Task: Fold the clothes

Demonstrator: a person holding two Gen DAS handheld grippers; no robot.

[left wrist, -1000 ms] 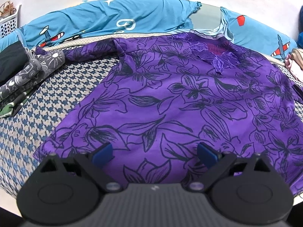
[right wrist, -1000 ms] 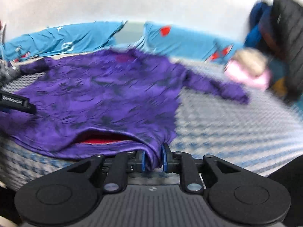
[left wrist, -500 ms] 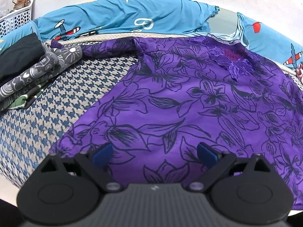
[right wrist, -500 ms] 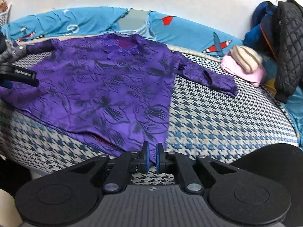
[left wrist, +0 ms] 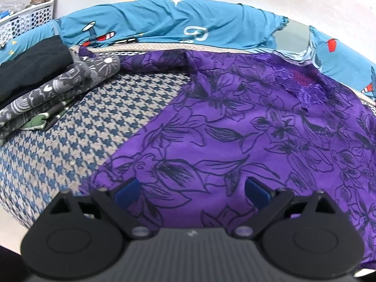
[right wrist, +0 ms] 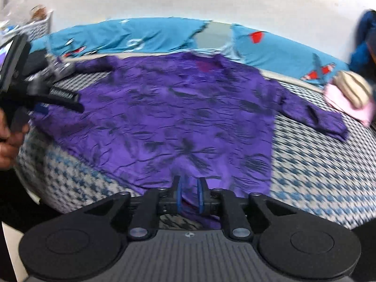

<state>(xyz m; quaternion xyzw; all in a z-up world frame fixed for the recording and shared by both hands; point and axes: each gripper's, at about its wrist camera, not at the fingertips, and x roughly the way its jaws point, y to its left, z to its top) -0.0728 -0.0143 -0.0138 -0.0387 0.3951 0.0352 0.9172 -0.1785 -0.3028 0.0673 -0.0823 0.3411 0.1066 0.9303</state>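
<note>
A purple floral top [left wrist: 235, 129] lies spread flat on the houndstooth bed cover [left wrist: 70, 141], neck towards the wall, both sleeves out. My left gripper [left wrist: 191, 186] hovers open over the hem's left corner, its blue pads [left wrist: 128, 188] wide apart with cloth under them, not gripped. In the blurred right wrist view the top [right wrist: 188, 117] fills the middle. My right gripper [right wrist: 188, 195] is at the near hem, jaws opening slightly, with a fold of purple cloth filling the narrow gap between them. The left gripper [right wrist: 54, 104] and the hand holding it show at that view's left edge.
Folded grey patterned clothes [left wrist: 58, 91] and a black garment [left wrist: 28, 68] are stacked at the left. A white basket [left wrist: 28, 18] stands behind them. Blue printed bedding [left wrist: 164, 28] lines the wall. Pink and beige items [right wrist: 350, 94] lie at the right. The bed's edge is just below both grippers.
My right gripper's pads, tight together half a second ago, now stand slightly apart with more cloth between them. The left wrist view has slid left along the hem. The top still lies flat.
</note>
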